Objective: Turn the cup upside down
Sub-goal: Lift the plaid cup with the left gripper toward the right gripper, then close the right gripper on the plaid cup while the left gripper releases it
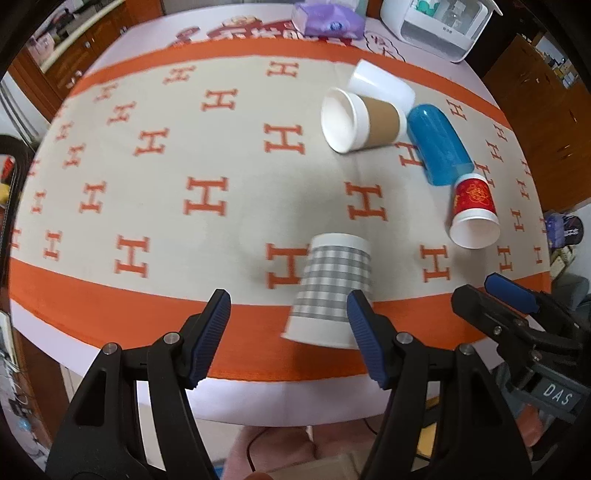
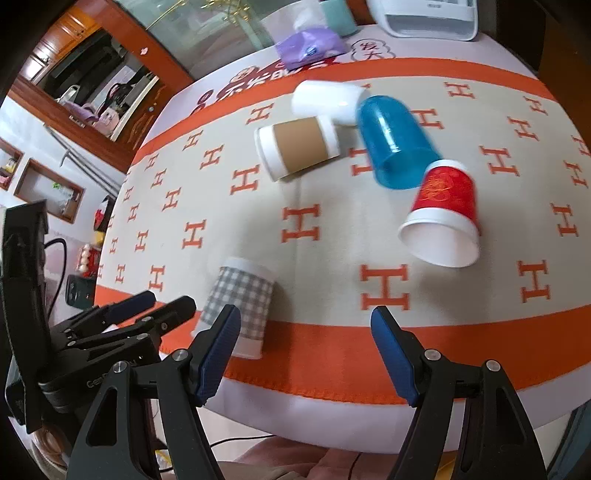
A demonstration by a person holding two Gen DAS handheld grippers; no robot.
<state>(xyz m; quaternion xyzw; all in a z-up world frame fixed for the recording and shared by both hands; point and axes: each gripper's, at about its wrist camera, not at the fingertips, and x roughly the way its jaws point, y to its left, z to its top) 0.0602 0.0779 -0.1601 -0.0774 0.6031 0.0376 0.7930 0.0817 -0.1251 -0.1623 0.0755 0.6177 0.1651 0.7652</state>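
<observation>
A grey checked paper cup (image 1: 332,288) stands upside down near the table's front edge, also in the right wrist view (image 2: 240,302). A red cup (image 1: 472,214) (image 2: 443,218), a brown-sleeved cup (image 1: 362,120) (image 2: 295,147), a blue cup (image 1: 437,144) (image 2: 395,144) and a white cup (image 1: 380,85) (image 2: 325,98) lie on their sides farther back. My left gripper (image 1: 288,310) is open and empty, just in front of the checked cup. My right gripper (image 2: 306,325) is open and empty, right of the checked cup; it also shows in the left wrist view (image 1: 491,291).
The cups lie on an orange and beige cloth (image 1: 184,166) with an H pattern. A purple tissue pack (image 1: 325,18) and a white appliance (image 1: 439,26) stand at the back. The table's front edge (image 1: 277,402) is close below both grippers.
</observation>
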